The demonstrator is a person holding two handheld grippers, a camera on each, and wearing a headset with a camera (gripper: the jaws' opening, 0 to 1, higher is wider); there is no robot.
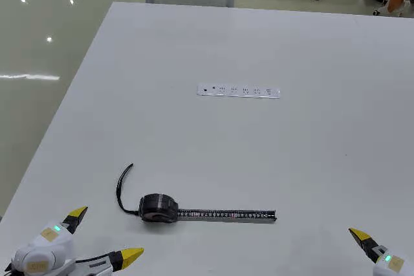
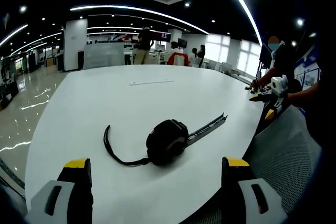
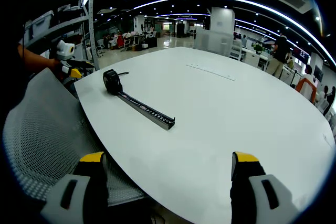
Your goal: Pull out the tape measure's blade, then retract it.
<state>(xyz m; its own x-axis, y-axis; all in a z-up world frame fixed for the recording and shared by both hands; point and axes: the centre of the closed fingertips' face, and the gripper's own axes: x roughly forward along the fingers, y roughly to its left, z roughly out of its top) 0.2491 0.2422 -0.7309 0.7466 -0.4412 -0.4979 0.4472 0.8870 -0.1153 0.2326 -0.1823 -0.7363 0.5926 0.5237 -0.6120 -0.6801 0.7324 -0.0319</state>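
Item: tape measure (image 1: 159, 208), black round case, lying on the white table (image 1: 259, 147) near its front edge, closer to the left gripper (image 1: 105, 234) than to the right gripper (image 3: 167, 157), touched by neither; blade (image 1: 226, 214) drawn part-way out, flat on the table, running from the case towards the right gripper's side, its printed figures too small to read; black strap (image 1: 121, 189) curling from the case's other side, loose on the surface. Left gripper: yellow-tipped jaws spread wide, nothing between them, its body cut off by the head view's bottom edge. Right gripper: jaws likewise well apart and holding nothing in its own view; in the head view cut off at the lower right corner, one yellow tip showing. Also: a thin white strip (image 1: 238, 91) lying flat mid-table, well apart from the tape measure, its dark markings illegible; grey mesh surface (image 3: 37, 140) at the table's near edge, what it belongs to unclear.
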